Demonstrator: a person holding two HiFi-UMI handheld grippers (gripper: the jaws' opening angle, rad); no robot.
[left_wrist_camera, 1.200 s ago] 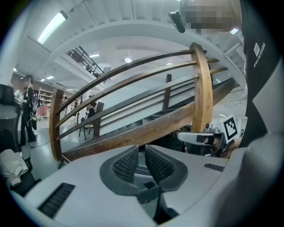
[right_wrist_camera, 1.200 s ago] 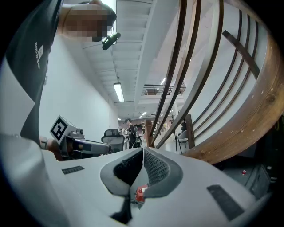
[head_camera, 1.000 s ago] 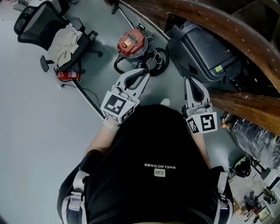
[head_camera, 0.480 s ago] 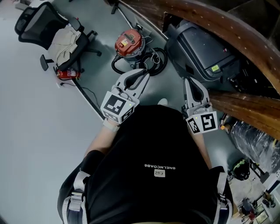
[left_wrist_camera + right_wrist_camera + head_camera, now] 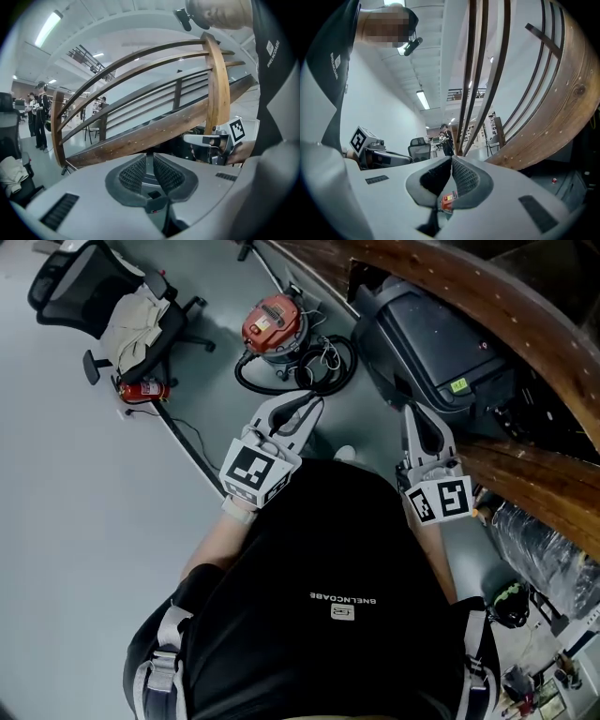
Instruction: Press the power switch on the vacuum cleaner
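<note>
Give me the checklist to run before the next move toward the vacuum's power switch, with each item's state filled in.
1. Vacuum cleaner in sight: ok. It stands on the floor ahead in the head view.
2. Power switch located: cannot tell. The vacuum cleaner's top is too small to read.
3. Left gripper free to press: ok. Its jaws are together with nothing between them.
4. Right gripper free: ok. Its jaws are together and empty.
5. A gripper at the vacuum cleaner: not ok. Both are apart from it.
6. Approach clear: probably not ok. The black hose coils on the vacuum cleaner's near side.
</note>
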